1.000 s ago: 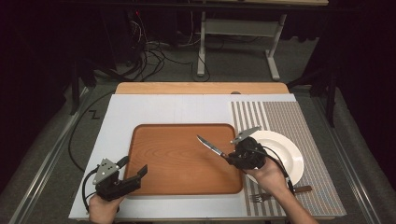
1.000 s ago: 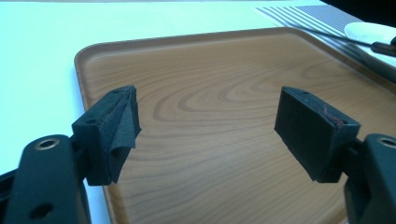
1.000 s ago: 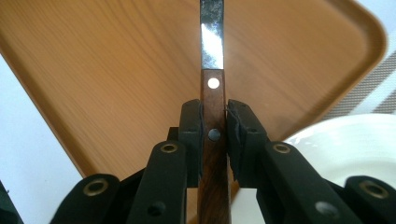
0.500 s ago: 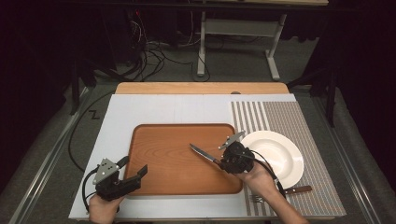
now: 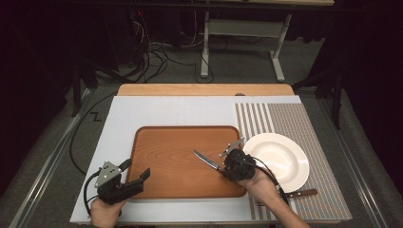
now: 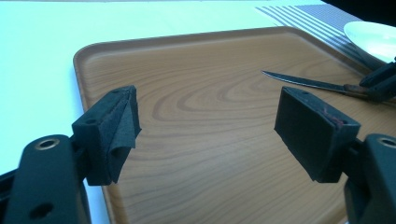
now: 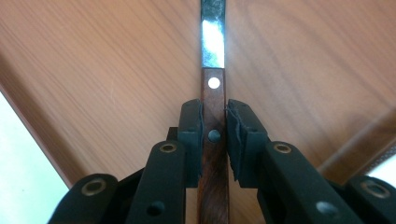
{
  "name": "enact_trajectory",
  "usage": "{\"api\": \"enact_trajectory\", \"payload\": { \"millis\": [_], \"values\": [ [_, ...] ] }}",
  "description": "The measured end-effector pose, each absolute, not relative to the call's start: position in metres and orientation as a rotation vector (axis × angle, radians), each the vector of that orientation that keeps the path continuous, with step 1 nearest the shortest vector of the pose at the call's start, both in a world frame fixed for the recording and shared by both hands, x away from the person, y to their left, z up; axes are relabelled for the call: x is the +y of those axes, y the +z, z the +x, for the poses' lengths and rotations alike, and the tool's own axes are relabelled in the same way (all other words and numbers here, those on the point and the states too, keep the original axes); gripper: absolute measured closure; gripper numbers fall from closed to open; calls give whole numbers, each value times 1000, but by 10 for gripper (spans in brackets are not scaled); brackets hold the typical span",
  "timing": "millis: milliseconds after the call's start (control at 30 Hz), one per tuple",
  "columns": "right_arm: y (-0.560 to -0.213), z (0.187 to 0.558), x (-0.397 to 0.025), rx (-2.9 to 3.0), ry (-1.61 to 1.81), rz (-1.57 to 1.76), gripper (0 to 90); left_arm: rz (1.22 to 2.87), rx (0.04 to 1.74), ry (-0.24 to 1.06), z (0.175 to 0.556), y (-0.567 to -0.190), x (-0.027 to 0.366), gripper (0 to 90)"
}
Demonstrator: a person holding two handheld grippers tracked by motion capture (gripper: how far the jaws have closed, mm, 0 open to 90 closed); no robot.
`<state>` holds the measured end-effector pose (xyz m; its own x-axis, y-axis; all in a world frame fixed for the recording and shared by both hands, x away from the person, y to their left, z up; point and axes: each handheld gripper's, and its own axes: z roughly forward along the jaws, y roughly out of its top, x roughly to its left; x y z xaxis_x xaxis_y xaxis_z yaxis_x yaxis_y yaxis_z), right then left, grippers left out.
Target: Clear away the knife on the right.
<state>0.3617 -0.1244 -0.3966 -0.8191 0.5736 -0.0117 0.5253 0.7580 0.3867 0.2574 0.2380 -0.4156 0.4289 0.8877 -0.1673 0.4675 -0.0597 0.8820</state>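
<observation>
A knife [image 5: 205, 159] with a dark blade and a brown wooden handle is held over the right part of the wooden tray [image 5: 176, 142], blade pointing left and away. My right gripper [image 5: 224, 166] is shut on its handle. In the right gripper view the jaws clamp the riveted handle [image 7: 213, 116] from both sides, above the tray [image 7: 107, 70]. My left gripper [image 5: 137, 169] rests open at the tray's near left corner with nothing between its pads [image 6: 114, 126]. From there the knife [image 6: 303, 83] lies ahead to the right.
A white plate [image 5: 280, 156] sits on a striped placemat [image 5: 285, 118] right of the tray. A wooden-handled utensil [image 5: 300, 193] lies on the mat near the front edge. Everything rests on a white board [image 5: 161, 111], with a wooden plank [image 5: 204, 89] behind.
My right gripper has carried the knife left from beside the plate to over the tray, sinking a little towards the person. The left gripper has stayed put.
</observation>
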Motion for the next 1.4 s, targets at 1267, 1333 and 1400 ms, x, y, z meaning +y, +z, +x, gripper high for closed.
{"api": "enact_trajectory", "payload": {
  "millis": [1267, 1333, 1400],
  "values": [
    [-402, 358, -101, 2818, 603, 771, 844, 1698, 1188, 531, 257, -416, 238, 231],
    [-402, 359, -102, 2813, 605, 774, 843, 1698, 1188, 531, 257, -416, 238, 231],
    [-402, 360, -104, 2809, 612, 779, 842, 1699, 1187, 531, 257, -416, 238, 231]
  ]
}}
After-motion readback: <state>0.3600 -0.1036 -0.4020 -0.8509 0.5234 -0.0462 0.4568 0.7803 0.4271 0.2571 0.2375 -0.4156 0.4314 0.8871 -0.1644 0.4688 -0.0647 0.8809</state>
